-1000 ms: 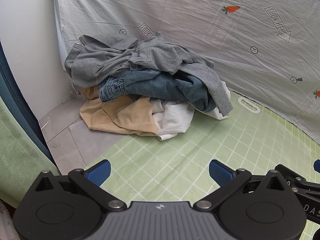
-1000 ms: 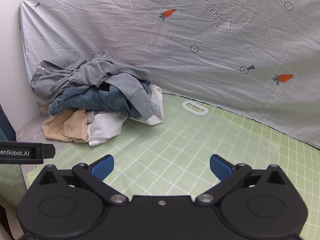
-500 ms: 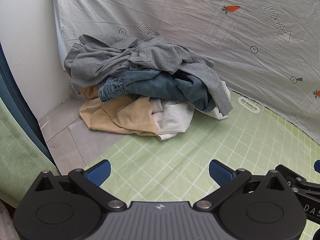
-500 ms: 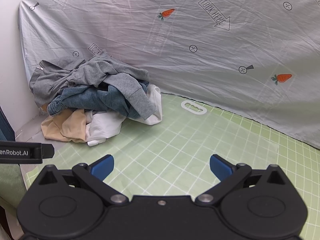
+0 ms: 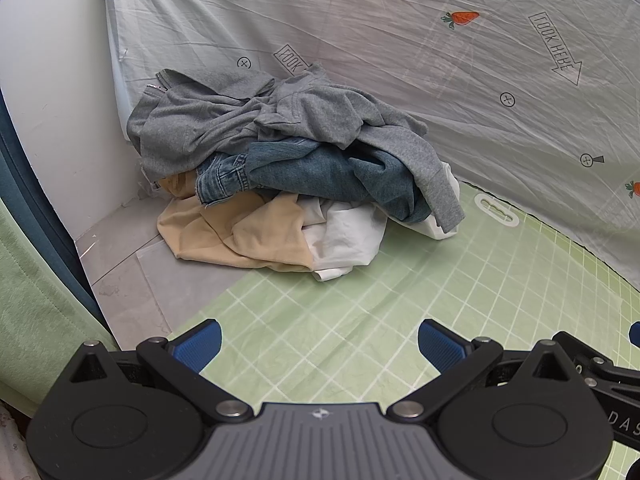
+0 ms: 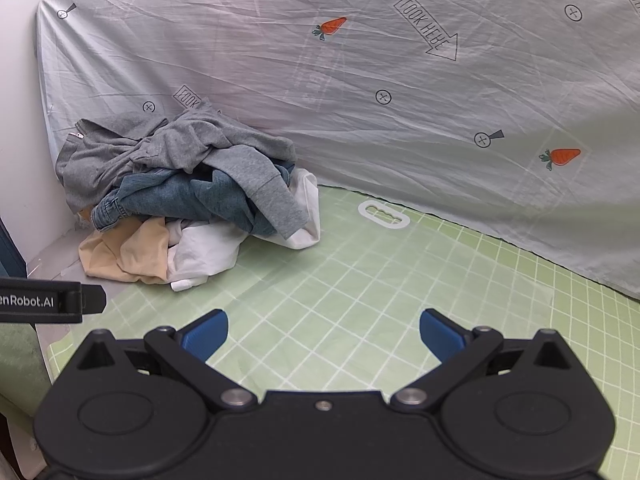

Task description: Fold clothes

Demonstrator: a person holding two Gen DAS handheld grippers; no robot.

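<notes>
Pretty much nothing has changed in the last second: both the left tool and right tool still hover wide open and empty, pile untouched upper left, so folding hasn't started.

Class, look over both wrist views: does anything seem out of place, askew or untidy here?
Yes. The clothes lie in a crumpled heap in the back corner, half off the green grid mat: a grey top over denim, beige and white pieces beneath. Nothing looks spilled or damaged.
</notes>
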